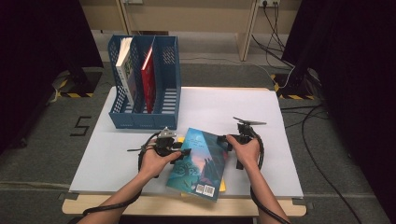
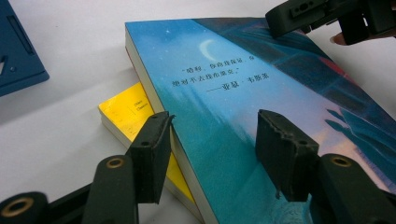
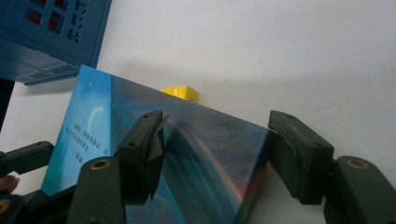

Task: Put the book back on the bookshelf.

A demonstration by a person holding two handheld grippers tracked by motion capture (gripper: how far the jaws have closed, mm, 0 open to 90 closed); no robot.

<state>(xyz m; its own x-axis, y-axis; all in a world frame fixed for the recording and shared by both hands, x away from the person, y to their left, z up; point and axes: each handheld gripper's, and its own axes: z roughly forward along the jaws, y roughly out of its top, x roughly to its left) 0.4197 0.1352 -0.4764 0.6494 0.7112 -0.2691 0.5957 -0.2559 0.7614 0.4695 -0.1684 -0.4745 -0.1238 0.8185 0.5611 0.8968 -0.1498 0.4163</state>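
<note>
two grippers at a blue book

high view: blue book (image 1: 201, 163) lies at 6 o'clock on the worktop (image 1: 261, 116), atop a yellow book (image 1: 222, 185). left gripper view: left gripper (image 2: 212, 140) jaws released, straddling its edge. right gripper view: right gripper (image 3: 217, 149) jaws released astride a corner. likely risk: an edge-only pinch lets it slip.

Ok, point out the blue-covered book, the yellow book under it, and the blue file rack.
blue-covered book (image 2: 224, 107), left gripper view, middle of its cover.
yellow book (image 2: 128, 109), left gripper view, exposed cover corner.
blue file rack (image 1: 142, 120), high view, front wall.
</note>
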